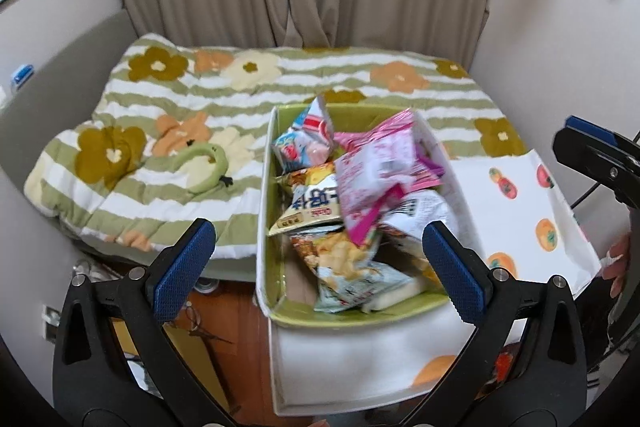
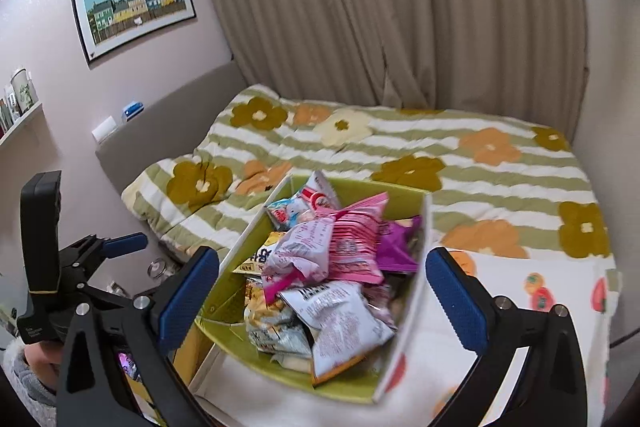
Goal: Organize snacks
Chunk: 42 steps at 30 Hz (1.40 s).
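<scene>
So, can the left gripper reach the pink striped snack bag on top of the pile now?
Probably yes: the left gripper is open, and the pink striped snack bag lies uncovered atop the pile in the green-lined box.

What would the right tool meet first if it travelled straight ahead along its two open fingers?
Most likely the heap of snack packets, first the crumpled pink-and-white packet on top, inside the green-lined open box. Depth is unclear, so the right tool might touch the white barcode packet first.
</scene>
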### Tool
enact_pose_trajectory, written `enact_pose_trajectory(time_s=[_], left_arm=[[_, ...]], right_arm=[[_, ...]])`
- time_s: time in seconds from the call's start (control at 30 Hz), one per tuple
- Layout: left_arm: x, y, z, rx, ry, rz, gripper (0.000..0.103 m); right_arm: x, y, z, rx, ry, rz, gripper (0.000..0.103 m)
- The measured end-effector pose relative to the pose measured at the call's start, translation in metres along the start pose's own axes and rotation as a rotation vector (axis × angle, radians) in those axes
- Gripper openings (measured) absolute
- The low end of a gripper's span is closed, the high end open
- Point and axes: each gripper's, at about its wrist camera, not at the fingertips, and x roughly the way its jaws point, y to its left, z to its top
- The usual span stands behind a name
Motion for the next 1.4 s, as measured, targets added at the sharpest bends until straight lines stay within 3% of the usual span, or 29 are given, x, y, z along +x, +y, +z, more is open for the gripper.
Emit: enact_pose_trajectory(time_s=[0.37,0.53,0.73,1.4], left_arm=[[-0.099,-0.068,-0.026,-0.042,-0.172,0.024,0.103],[-0.123,-0.101,-0.044,-0.014,-0.216,0.06,0.103],[-0.134,-0.128,-0.062,0.012,-0.238,0.068,0.103],[-0.137,-0.142,-0.065,0.02,-0.254,0.076,0.103]], right_arm=[[-0.119,-0.025,-0.037,0.037,-0.071,-0.215,0.103],[-0.154,-0.032,-0.061,0.019,-0.087,-0.345,0.103],[-0.176,-0.048,-0.082,0.064,-0.097,-0.414,0.103],[-0.187,-0.052,-0.093,0.088,-0.13,-0.405,0.103]])
